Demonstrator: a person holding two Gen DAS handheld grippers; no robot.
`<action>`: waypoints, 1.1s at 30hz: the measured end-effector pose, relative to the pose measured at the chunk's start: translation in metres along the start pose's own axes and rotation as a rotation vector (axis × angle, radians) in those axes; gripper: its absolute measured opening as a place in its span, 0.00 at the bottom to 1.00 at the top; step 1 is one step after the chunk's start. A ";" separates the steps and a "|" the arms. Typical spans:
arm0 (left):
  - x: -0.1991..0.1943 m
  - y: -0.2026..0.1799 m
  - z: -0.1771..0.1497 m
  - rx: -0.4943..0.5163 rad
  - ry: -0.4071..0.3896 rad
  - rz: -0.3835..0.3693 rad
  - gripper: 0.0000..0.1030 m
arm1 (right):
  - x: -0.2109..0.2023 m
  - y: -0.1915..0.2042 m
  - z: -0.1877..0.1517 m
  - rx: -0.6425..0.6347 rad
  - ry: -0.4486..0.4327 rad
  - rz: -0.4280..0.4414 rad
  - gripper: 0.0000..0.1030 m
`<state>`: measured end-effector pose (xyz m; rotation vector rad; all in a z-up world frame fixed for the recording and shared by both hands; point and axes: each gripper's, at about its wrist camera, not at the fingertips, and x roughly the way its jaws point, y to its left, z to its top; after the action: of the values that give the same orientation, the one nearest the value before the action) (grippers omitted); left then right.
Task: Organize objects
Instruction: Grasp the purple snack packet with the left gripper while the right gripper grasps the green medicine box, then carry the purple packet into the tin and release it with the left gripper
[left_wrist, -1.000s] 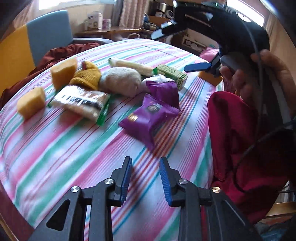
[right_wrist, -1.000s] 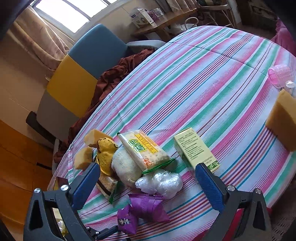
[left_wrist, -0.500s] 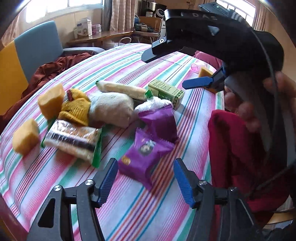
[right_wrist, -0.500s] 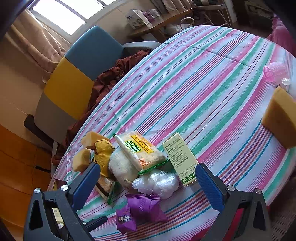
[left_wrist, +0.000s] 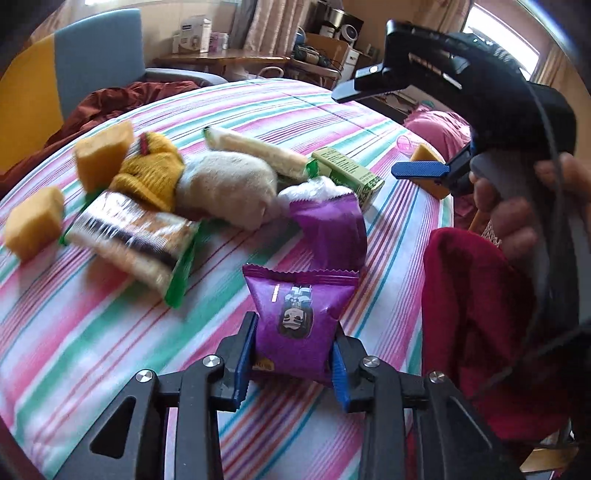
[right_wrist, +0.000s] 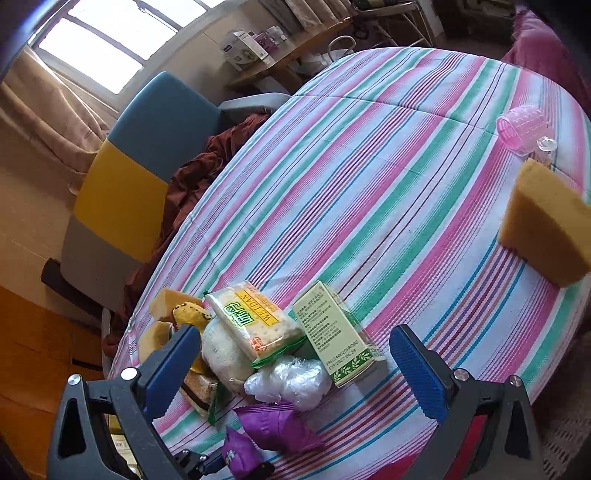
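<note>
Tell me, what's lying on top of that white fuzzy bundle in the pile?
A cracker packet rests across the white fuzzy bundle, its green end overhanging a crinkled clear plastic wad. What lies beneath the bundle is covered and cannot be seen.

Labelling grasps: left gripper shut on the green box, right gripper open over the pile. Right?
Not quite. The left gripper is shut on a purple packet, not the green box; the left wrist view shows the packet pinched between its blue pads. The box lies free on the striped cloth. The right gripper is open over the pile, as you said.
</note>
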<state>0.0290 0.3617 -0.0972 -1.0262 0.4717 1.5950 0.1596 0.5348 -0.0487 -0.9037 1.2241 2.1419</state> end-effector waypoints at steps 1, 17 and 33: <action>-0.007 0.002 -0.008 -0.016 -0.007 0.007 0.34 | 0.001 0.001 0.000 -0.008 0.002 -0.013 1.00; -0.048 0.020 -0.061 -0.149 -0.101 0.046 0.34 | 0.037 0.016 -0.005 -0.187 0.100 -0.273 0.64; -0.070 0.020 -0.072 -0.184 -0.140 0.067 0.33 | 0.046 0.008 0.002 -0.231 0.132 -0.330 0.29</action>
<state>0.0361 0.2600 -0.0836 -1.0357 0.2704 1.7823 0.1237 0.5374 -0.0787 -1.2670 0.8246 2.0045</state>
